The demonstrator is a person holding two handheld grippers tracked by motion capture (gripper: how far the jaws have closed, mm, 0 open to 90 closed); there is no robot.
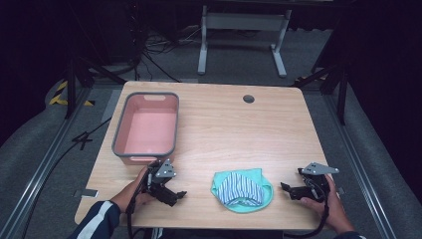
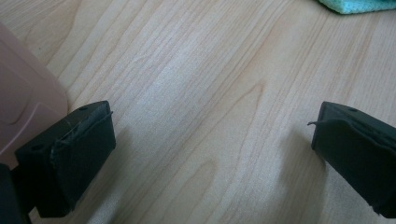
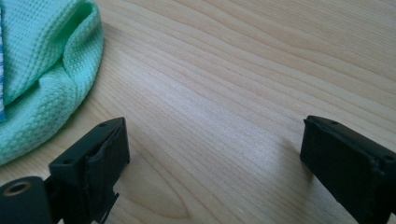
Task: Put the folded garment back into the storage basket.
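Cloth bundle [image 1: 242,192], mint waffle weave wrapped around a blue-striped piece, is lying at the near edge of the table [image 1: 234,124], between our two grippers. We're judging it soft, light and floppy, so it's likely sagging once lifted; we're taking it by the thick folded rim, pinching both layers. Left gripper [image 1: 171,195] is sitting just left of it, jaws wide, nothing between them. Right gripper [image 1: 291,190] is waiting on its right, jaws spread, empty too. Pink bin [image 1: 147,127] is standing far left.
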